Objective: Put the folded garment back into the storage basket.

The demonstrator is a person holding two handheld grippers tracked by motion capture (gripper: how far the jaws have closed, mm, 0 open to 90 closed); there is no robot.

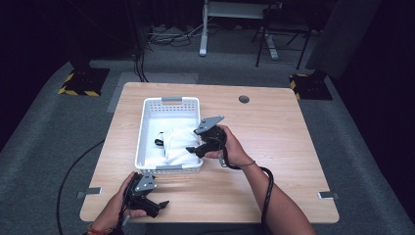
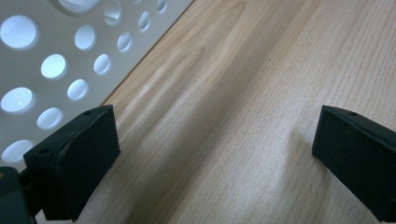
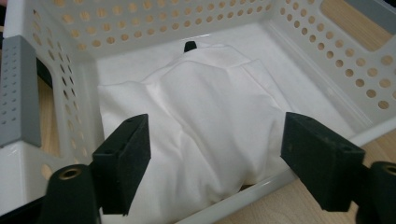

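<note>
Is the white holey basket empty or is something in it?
Not empty: a crumpled white cloth lies inside the white perforated plastic basket.

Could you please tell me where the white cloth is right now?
In the high view the white cloth lies inside the white basket, toward its near end, just left of the right tongs.
</note>
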